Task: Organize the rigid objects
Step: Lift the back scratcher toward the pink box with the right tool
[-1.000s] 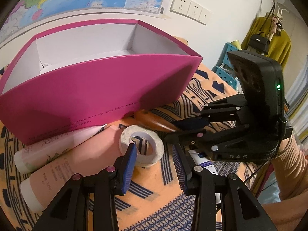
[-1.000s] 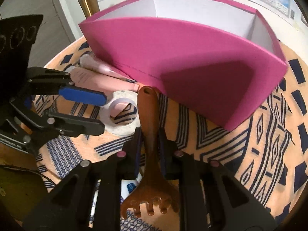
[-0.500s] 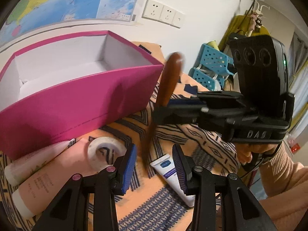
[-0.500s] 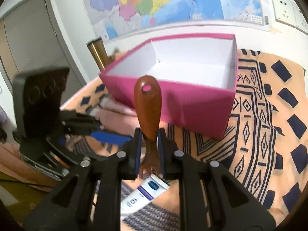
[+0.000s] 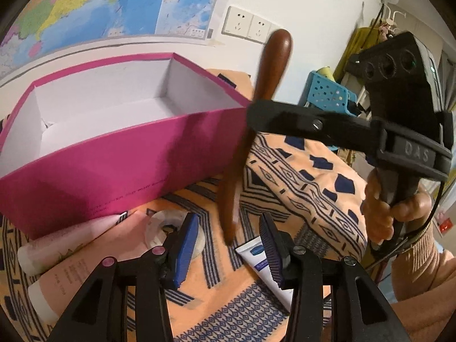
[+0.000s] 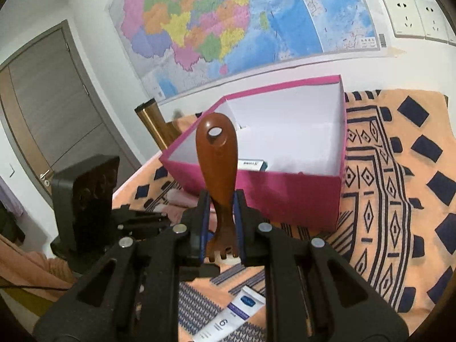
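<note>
My right gripper (image 6: 221, 223) is shut on a brown wooden fork-spoon (image 6: 218, 165) and holds it upright in the air, handle up, in front of the pink box (image 6: 285, 196). In the left wrist view the spoon (image 5: 256, 119) hangs just right of the pink box (image 5: 114, 168), clamped by the right gripper (image 5: 256, 114). My left gripper (image 5: 228, 245) is open and empty above the cloth, over a white tape roll (image 5: 159, 228). A small blue-and-white item (image 6: 252, 164) lies inside the box.
Two pink tubes (image 5: 71, 259) lie left of the tape roll along the box front. A white-and-blue tube (image 5: 262, 259) lies on the patterned orange cloth (image 5: 299, 199); it also shows in the right wrist view (image 6: 230, 316). A gold flask (image 6: 155, 125) stands behind the box.
My right gripper has lifted the wooden spoon off the cloth and raised it upright, higher, near the box's right end. My left gripper stays open and has drawn back a little.
</note>
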A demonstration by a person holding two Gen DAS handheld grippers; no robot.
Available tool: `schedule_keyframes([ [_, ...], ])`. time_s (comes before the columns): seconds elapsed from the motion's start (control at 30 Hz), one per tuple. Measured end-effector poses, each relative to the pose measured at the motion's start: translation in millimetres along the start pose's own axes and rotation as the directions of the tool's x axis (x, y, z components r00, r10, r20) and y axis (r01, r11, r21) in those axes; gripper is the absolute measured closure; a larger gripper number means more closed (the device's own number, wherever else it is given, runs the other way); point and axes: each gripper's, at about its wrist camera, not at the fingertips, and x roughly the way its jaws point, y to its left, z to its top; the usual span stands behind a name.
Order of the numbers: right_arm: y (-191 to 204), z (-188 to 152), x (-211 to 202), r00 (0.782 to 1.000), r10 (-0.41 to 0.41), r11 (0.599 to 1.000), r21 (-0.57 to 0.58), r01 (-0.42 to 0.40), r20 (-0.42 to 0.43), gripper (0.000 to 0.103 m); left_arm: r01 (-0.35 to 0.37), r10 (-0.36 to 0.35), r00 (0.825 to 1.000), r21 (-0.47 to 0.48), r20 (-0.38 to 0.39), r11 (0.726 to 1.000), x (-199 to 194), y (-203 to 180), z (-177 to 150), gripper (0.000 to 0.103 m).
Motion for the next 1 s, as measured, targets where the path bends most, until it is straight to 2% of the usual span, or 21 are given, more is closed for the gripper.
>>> schedule_keyframes([
  [0.1,1.1,6.6,1.8,1.0,0.012,1.0,0.013,-0.012,0.018,0.085,-0.01,0.01,1.0,-0.004,0.023,1.0,-4.3,1.1,4.7,0.06],
  [0.23,4.8,14.8,3.4,0.999,0.034,0.999,0.017,-0.035,0.037,0.085,-0.067,0.068,0.996,-0.008,0.05,0.998,-13.1,6.9,15.4,0.077],
  [0.33,8.9,24.4,3.4,0.997,0.045,0.999,0.011,-0.045,0.056,0.085,-0.089,0.089,0.993,-0.009,0.08,0.996,-24.1,12.5,24.8,0.086],
  [0.4,11.9,31.3,2.5,0.996,0.053,0.999,0.003,-0.053,0.074,0.085,-0.097,0.097,0.99,-0.006,0.103,0.995,-32.2,15.9,33.5,0.088],
  [0.73,6.1,69.0,2.8,0.984,0.101,0.994,0.027,-0.106,0.149,0.085,-0.163,0.156,0.975,0.032,0.157,0.986,-41.9,12.8,71.3,0.089],
  [1.0,-15.9,82.6,20.3,0.982,0.107,0.985,0.12,-0.127,0.156,0.085,-0.187,0.187,0.977,-0.011,0.107,0.982,-26.3,39.7,92.1,0.089],
])
